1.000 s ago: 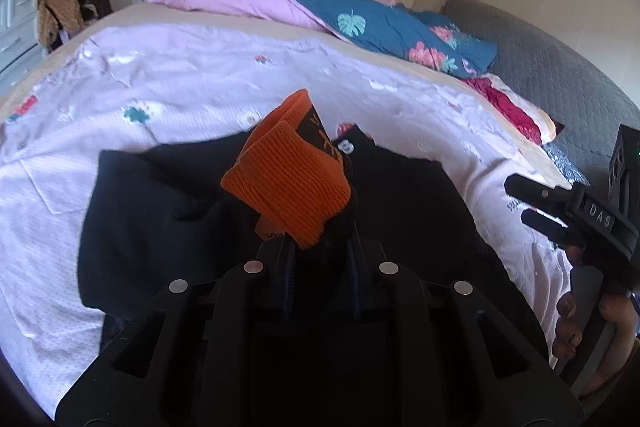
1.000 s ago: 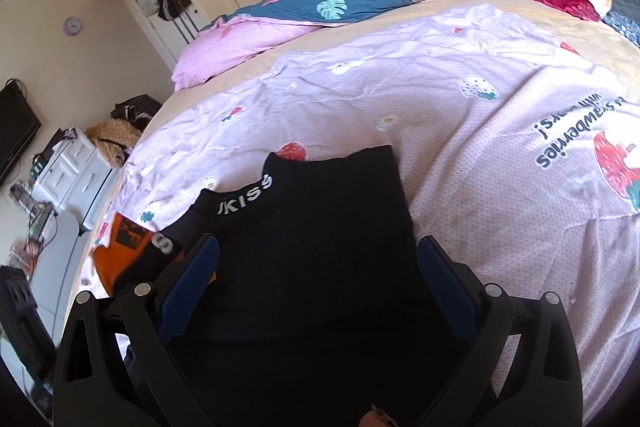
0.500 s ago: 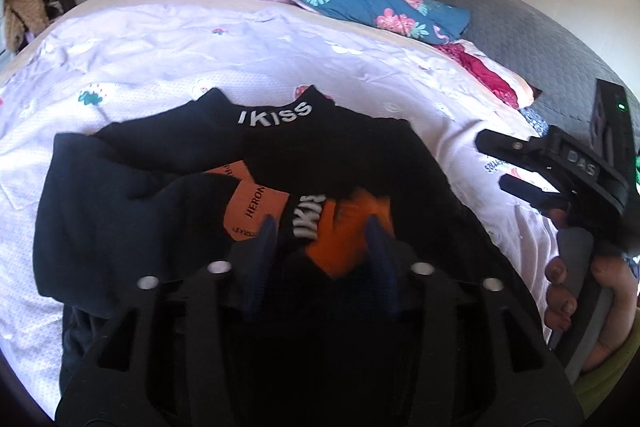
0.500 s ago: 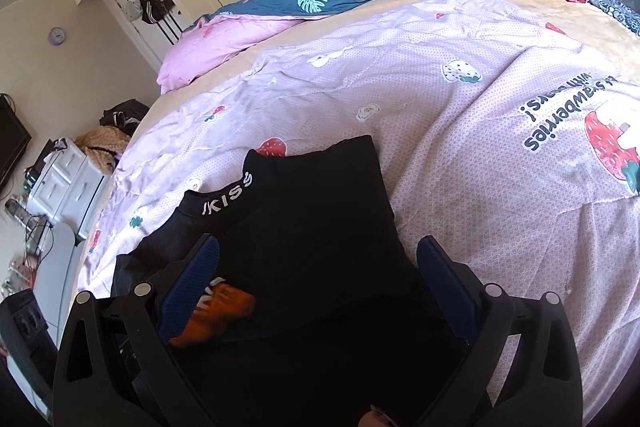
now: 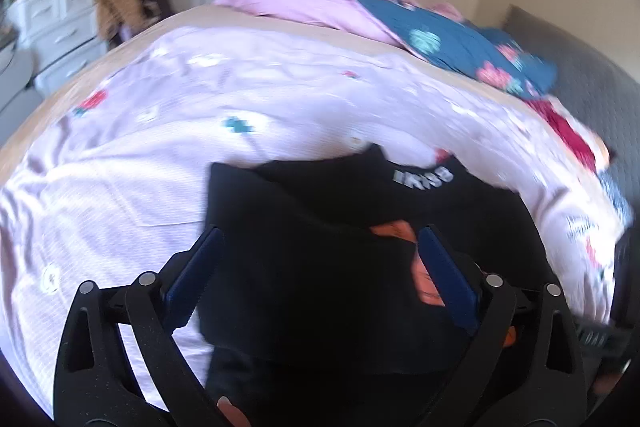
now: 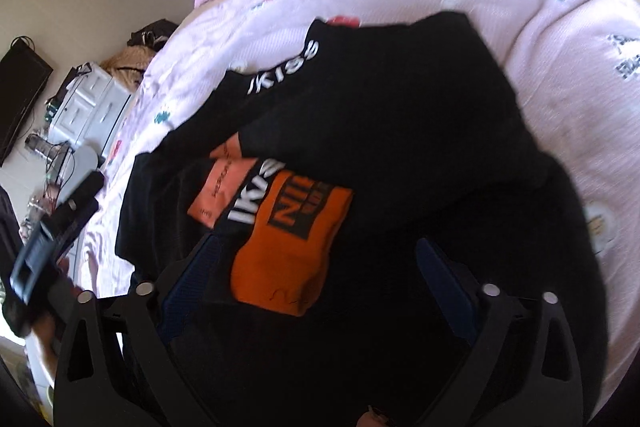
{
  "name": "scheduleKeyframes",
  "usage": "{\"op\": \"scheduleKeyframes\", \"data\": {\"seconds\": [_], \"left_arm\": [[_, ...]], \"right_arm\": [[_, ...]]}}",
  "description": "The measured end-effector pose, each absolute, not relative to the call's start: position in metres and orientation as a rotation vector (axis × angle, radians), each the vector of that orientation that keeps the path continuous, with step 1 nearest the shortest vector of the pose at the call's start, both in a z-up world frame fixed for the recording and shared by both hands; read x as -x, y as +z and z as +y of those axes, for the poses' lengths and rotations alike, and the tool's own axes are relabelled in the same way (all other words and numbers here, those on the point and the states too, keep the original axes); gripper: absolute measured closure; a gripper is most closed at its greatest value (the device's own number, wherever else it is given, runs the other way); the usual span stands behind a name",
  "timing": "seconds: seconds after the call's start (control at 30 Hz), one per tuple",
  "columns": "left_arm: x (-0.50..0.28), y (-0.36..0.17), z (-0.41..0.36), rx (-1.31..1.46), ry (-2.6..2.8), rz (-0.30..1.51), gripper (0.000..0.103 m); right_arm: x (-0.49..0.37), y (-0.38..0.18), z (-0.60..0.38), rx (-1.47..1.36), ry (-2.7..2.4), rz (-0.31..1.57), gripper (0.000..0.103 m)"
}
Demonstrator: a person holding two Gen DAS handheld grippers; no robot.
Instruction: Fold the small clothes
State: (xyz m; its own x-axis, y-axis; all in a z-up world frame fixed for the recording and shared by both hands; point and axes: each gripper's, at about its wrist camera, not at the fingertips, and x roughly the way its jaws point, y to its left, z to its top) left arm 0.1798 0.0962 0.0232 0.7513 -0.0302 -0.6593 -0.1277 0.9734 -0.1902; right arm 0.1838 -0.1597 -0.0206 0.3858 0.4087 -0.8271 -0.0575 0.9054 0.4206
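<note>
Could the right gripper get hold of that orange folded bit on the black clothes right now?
Probably yes: the orange sock lies uncovered atop the black garment, between the right gripper's closing jaws, nothing blocking.

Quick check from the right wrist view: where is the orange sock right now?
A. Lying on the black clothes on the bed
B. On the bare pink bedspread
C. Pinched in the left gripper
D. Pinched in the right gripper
A: the orange sock lies flat on the black clothes, between the right gripper's spread fingers with neither pad touching it.
</note>
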Motion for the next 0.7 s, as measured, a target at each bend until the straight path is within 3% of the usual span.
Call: {"op": "scheduleKeyframes", "data": {"seconds": [0.13, 0.2, 0.23, 0.3, 0.37, 0.7], "left_arm": [[-0.178, 0.024, 0.128, 0.319, 0.104, 0.717, 0.012], [-0.175, 0.025, 0.139, 0.327, 0.156, 0.713, 0.012], [-0.174, 0.026, 0.142, 0.323, 0.179, 0.710, 0.012], [-0.170, 0.027, 0.150, 0.334, 0.208, 0.704, 0.010], [-0.168, 0.028, 0.154, 0.358, 0.208, 0.699, 0.010], [-0.168, 0.028, 0.150, 0.354, 0.193, 0.700, 0.010]], "right_arm": [[-0.179, -0.030, -0.147, -0.340, 0.311, 1.160, 0.030], [-0.175, -0.026, -0.140, -0.331, 0.341, 1.144, 0.053], [-0.174, -0.024, -0.138, -0.322, 0.346, 1.136, 0.055], [-0.172, -0.017, -0.134, -0.307, 0.374, 1.103, 0.080], [-0.171, -0.011, -0.133, -0.297, 0.392, 1.077, 0.088], [-0.167, 0.034, -0.130, -0.184, 0.456, 0.879, 0.092]]}}
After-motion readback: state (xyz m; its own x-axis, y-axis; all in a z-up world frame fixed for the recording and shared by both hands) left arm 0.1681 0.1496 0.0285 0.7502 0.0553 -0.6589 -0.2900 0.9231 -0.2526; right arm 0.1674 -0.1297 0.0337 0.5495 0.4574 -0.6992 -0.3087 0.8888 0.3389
